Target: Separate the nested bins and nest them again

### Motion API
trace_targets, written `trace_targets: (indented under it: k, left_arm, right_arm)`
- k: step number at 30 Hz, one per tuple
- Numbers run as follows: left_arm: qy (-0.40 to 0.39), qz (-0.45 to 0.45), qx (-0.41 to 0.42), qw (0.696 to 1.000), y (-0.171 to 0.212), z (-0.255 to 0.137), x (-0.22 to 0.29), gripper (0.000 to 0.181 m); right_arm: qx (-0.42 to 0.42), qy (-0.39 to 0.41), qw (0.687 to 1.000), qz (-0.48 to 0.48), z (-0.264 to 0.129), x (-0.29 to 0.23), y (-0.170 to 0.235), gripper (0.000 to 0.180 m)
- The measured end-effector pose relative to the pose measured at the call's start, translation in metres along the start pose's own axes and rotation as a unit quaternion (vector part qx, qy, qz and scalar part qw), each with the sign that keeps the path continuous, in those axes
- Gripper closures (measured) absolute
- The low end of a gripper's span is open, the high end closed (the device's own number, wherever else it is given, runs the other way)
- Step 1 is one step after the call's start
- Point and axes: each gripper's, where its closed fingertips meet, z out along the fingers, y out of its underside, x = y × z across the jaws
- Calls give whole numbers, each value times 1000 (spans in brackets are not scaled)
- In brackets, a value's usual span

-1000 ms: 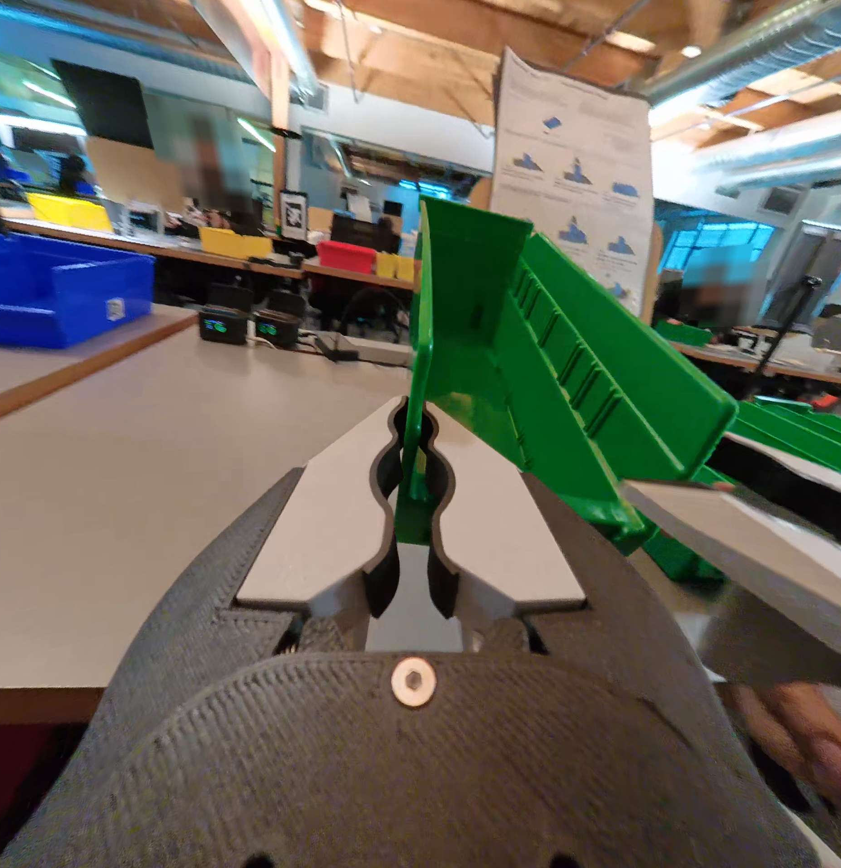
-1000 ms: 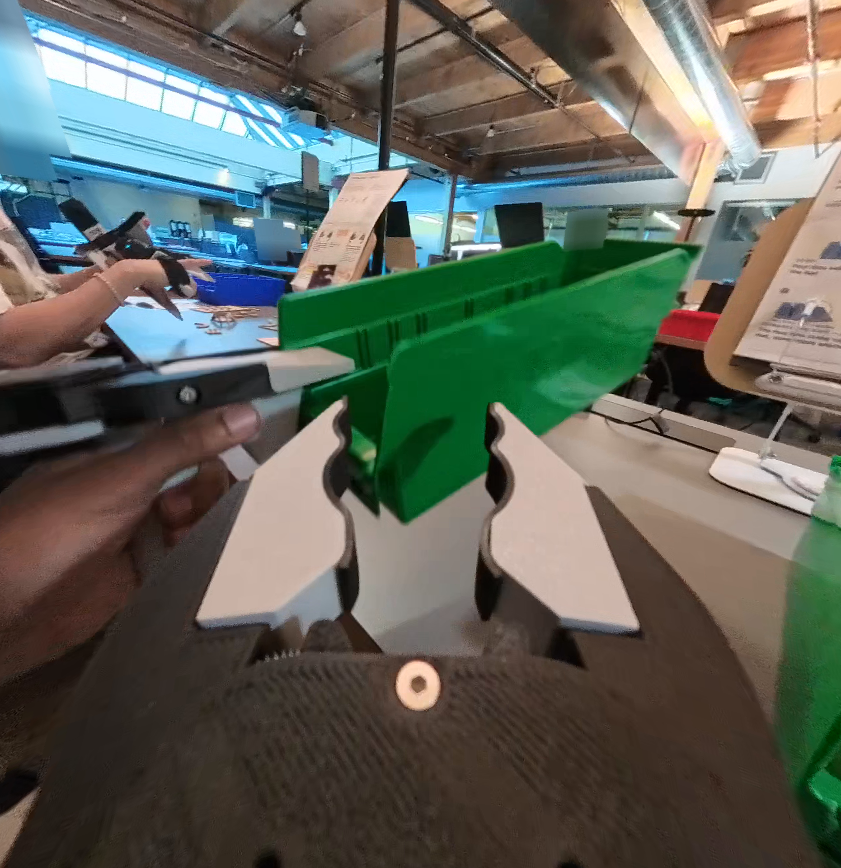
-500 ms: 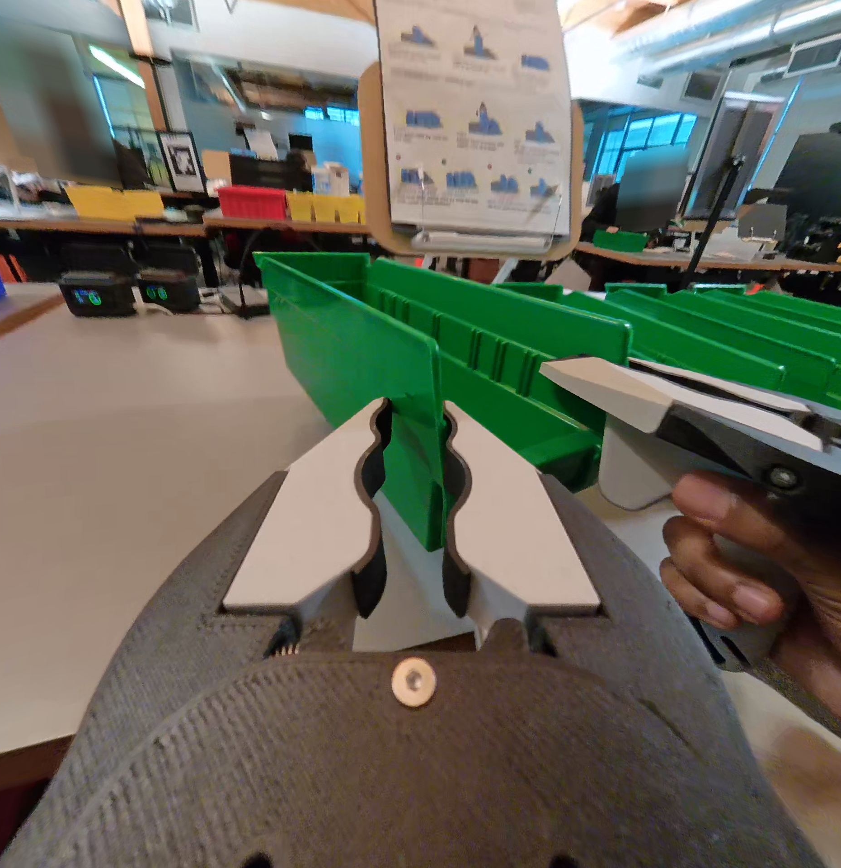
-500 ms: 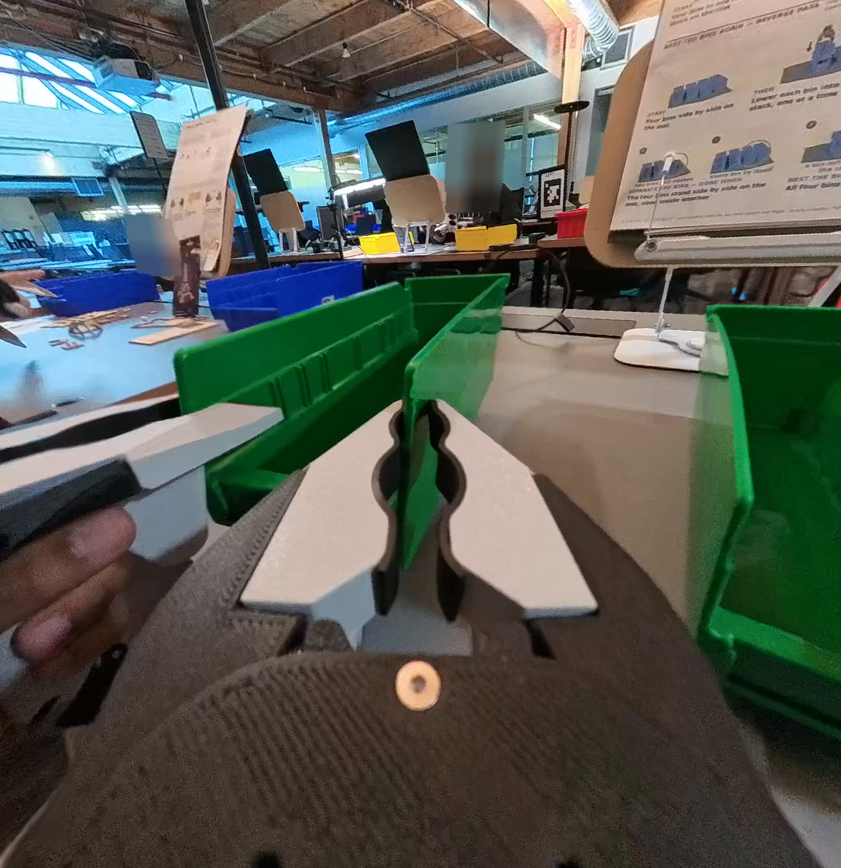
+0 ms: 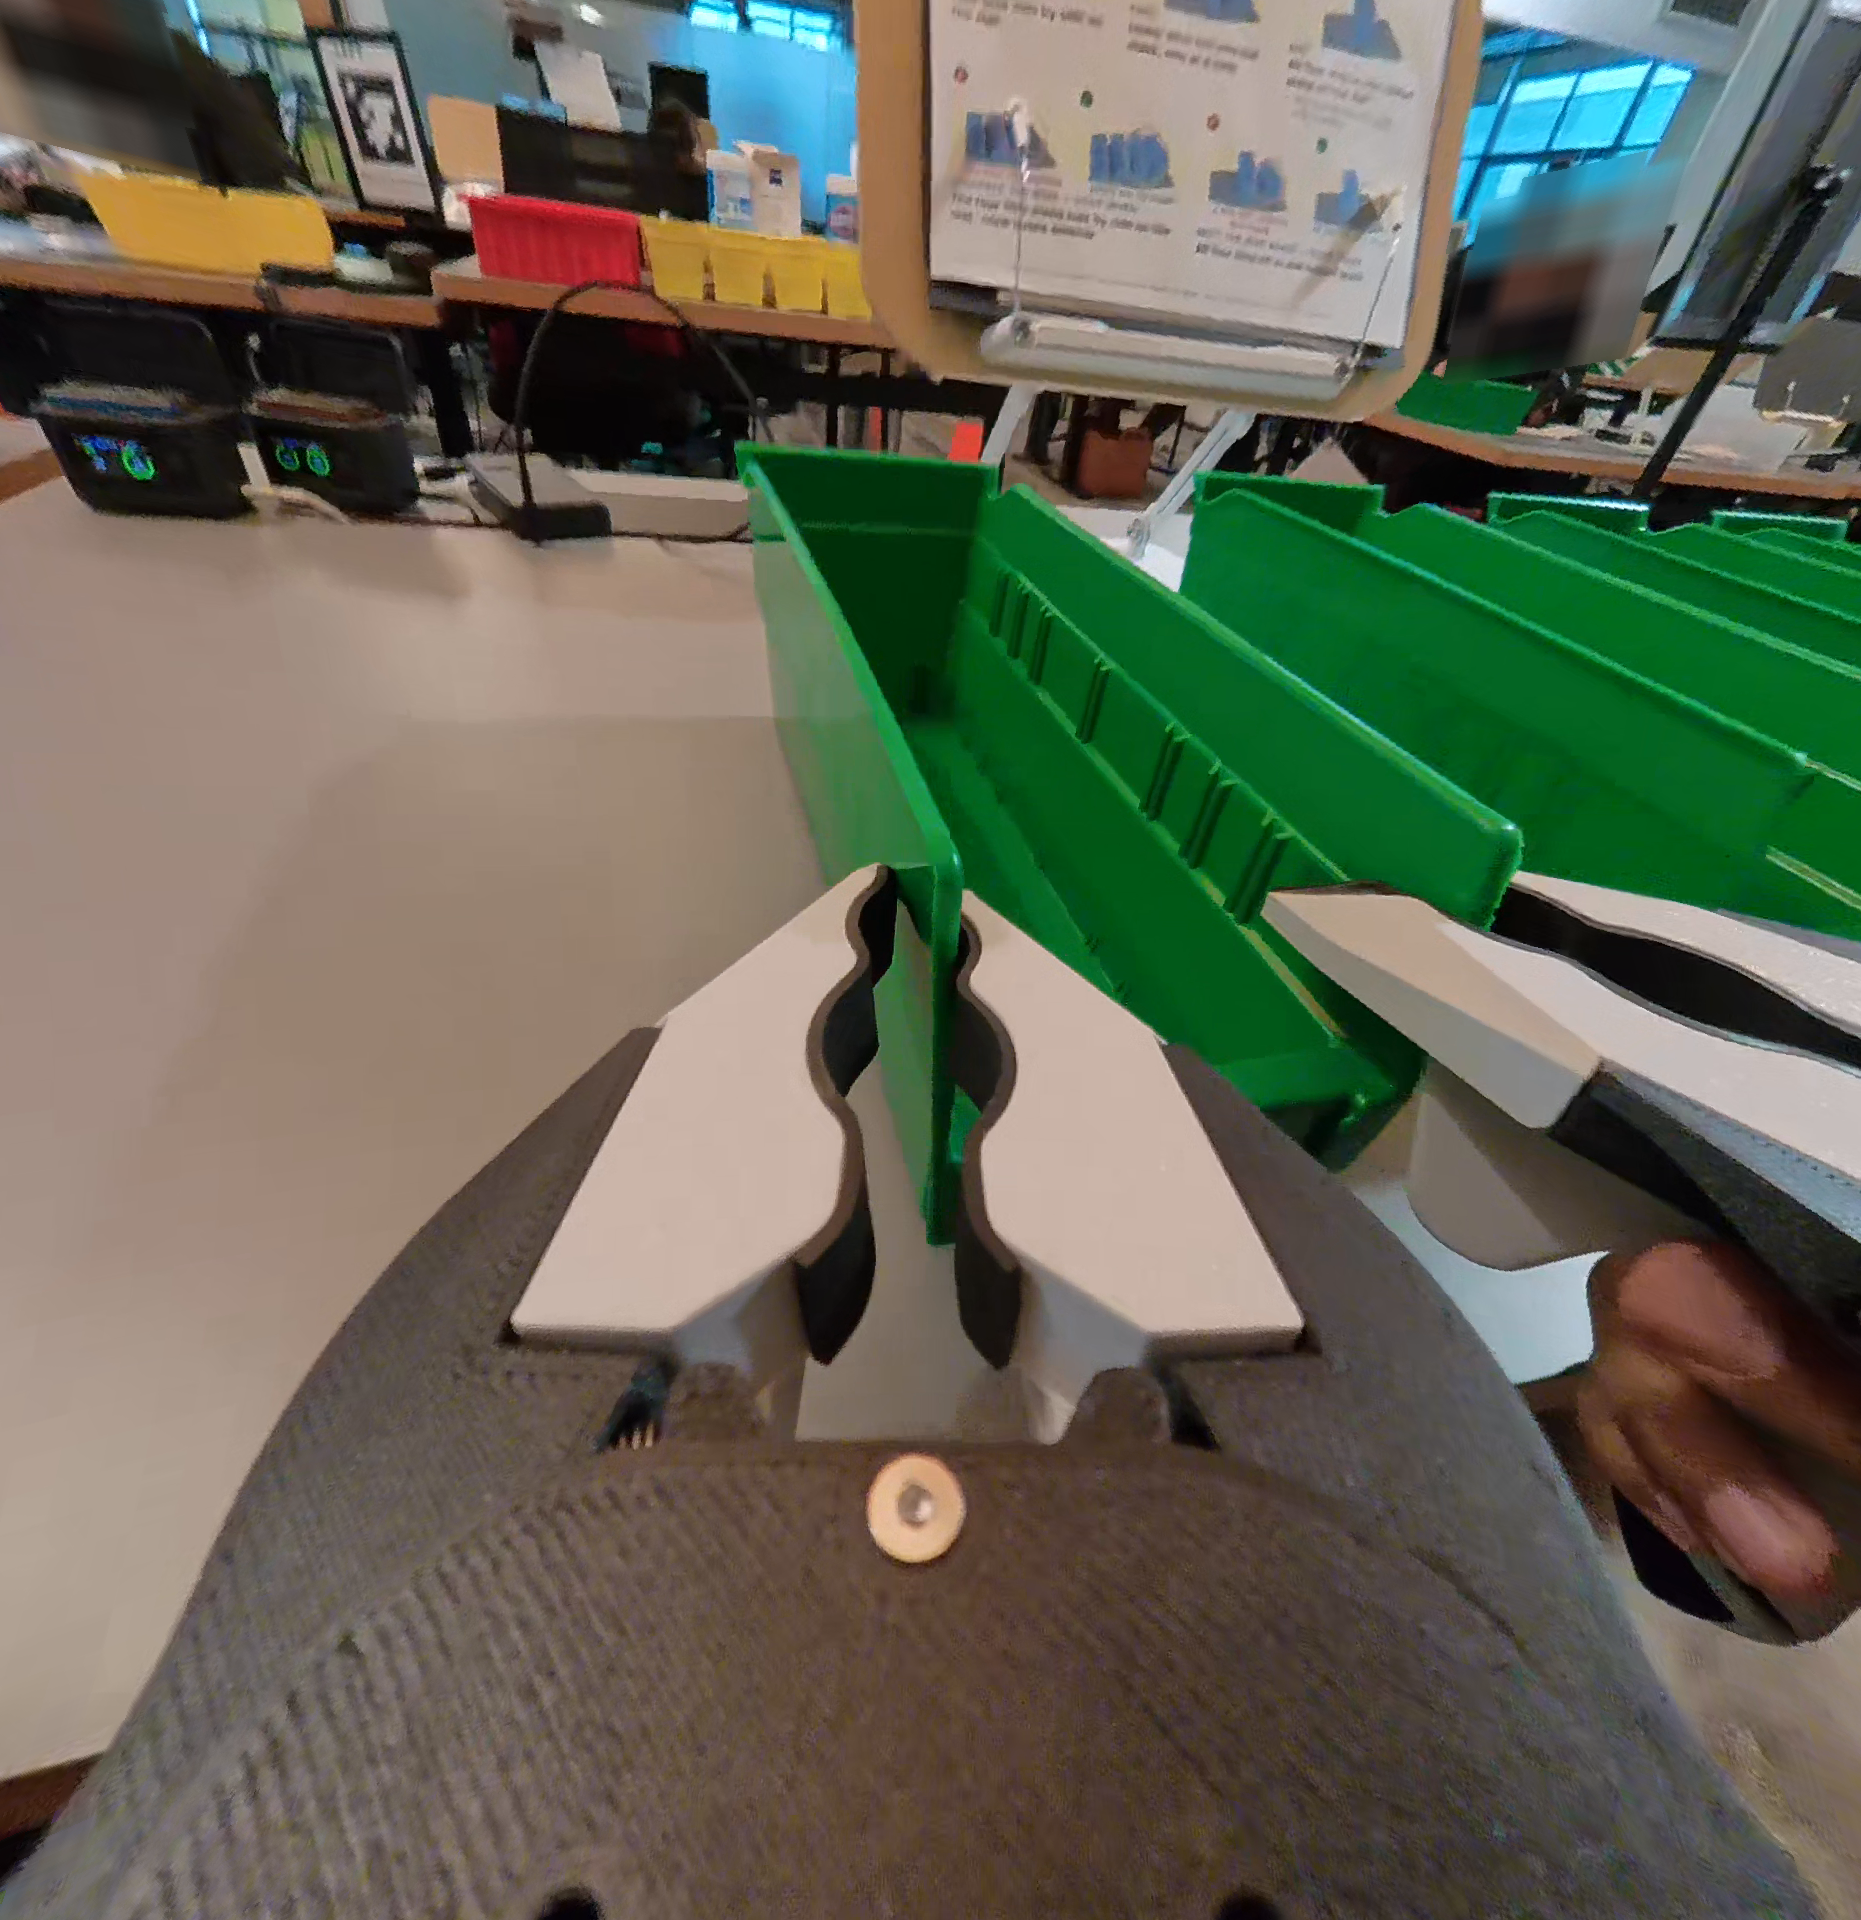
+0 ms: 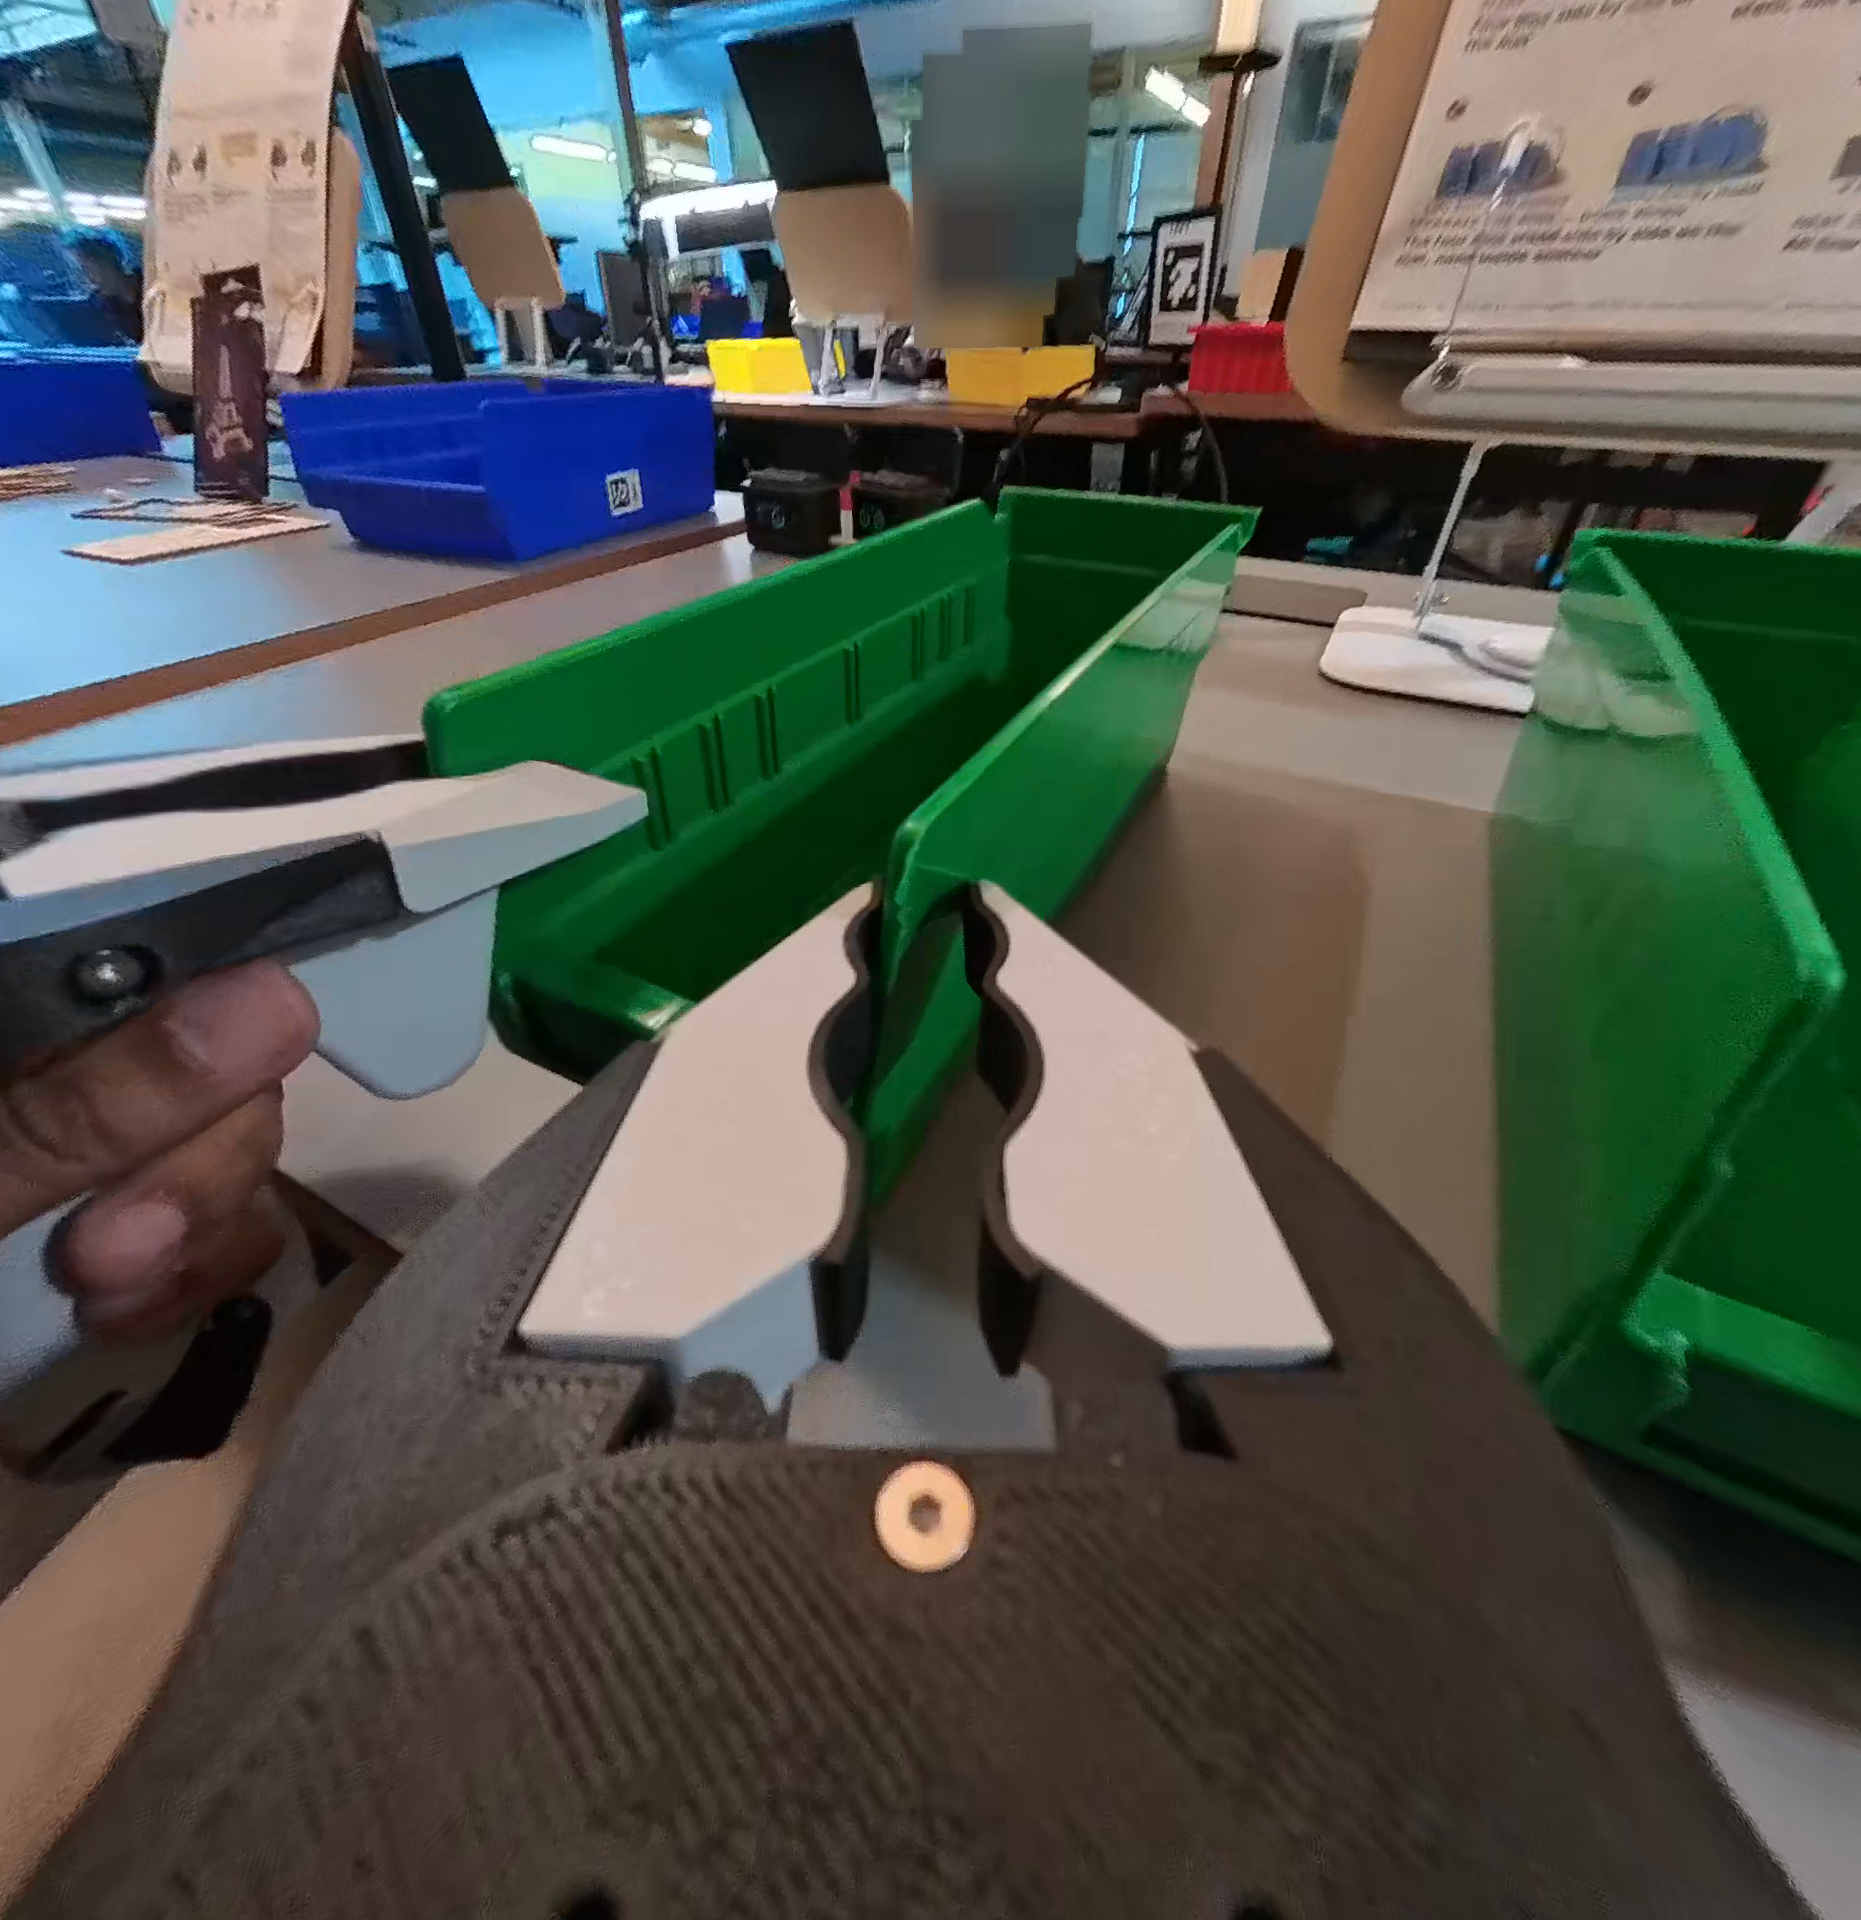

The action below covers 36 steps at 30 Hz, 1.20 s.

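Observation:
A long narrow green bin (image 5: 1113,727) lies level, low over the grey table (image 5: 334,831); I cannot tell if it touches. My left gripper (image 5: 915,904) is shut on the bin's left side wall at the near end. My right gripper (image 6: 921,899) is shut on the bin's (image 6: 801,707) right side wall at the near end. Each gripper also shows in the other's view: the right one (image 5: 1425,987) and the left one (image 6: 490,821). Several more green bins (image 5: 1528,644) stand side by side to the right; the nearest one shows close in the right wrist view (image 6: 1684,935).
A clipboard stand with an instruction sheet (image 5: 1165,187) stands behind the bins, its white base (image 6: 1425,655) on the table. Black boxes (image 5: 136,457) and cables sit at the far edge. A blue bin (image 6: 510,478) is on the neighbouring table at left.
The green bin was tilted up in the left gripper alone. The right gripper closed on its right wall, and the bin came down level toward the table.

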Motion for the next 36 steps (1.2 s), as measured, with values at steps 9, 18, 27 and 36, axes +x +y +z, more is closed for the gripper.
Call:
trace_targets:
  k: [9, 18, 27, 36]
  left_arm:
    - [20, -12, -1, 1000, -2, 11, 5, 169]
    - [47, -14, -9, 999, 0, 5, 8, 145]
    - [57, -32, -34, 997, 5, 8, 5, 135]
    - [39, -14, -26, 999, -7, 25, -2, 105]
  right_arm:
    - [-101, -62, 986, 118, 6, 8, 20, 138]
    - [-58, -83, 993, 55, -17, 1, -1, 128]
    - [-15, -96, 995, 14, -31, -5, -19, 129]
    - [90, -84, 992, -19, -64, 13, -63, 130]
